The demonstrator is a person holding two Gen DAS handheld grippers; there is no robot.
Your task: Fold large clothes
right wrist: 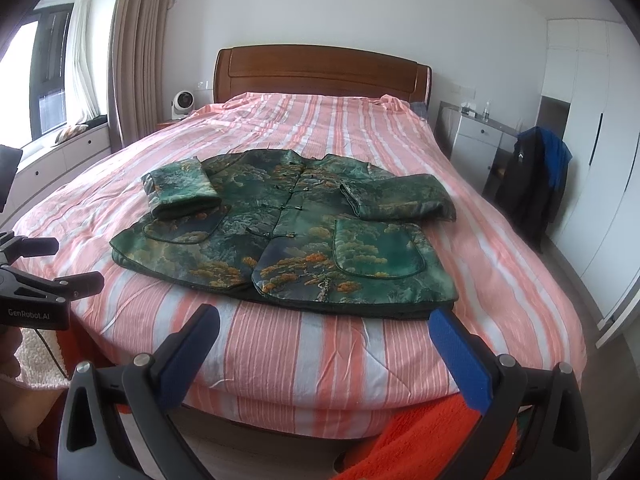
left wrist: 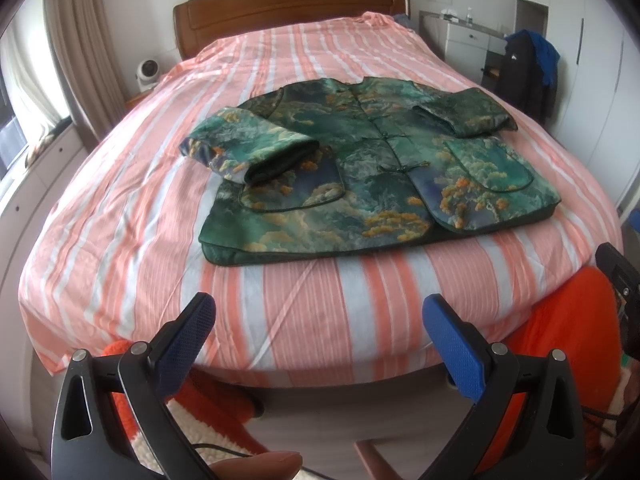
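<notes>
Currently jacket (left wrist: 376, 172) lies flat, front up, on the striped bed (left wrist: 280, 320), toward the foot end, both sleeves already folded in over the chest. Left tool (left wrist: 318, 320) and right tool (right wrist: 324, 336) both spread wide, holding nothing, hanging off the foot of the bed short of the hem. Risks, as judgement: fabric looks thick, padded and slick, so a shallow pinch at the hem corners could slip mid-lift. Left sleeve (left wrist: 256, 152) sits bulky and loose on top and may roll open or slide off when the body is folded over. Uneven lift by the two tools would skew the fold. Bedsheet could get pinched along with the hem.
</notes>
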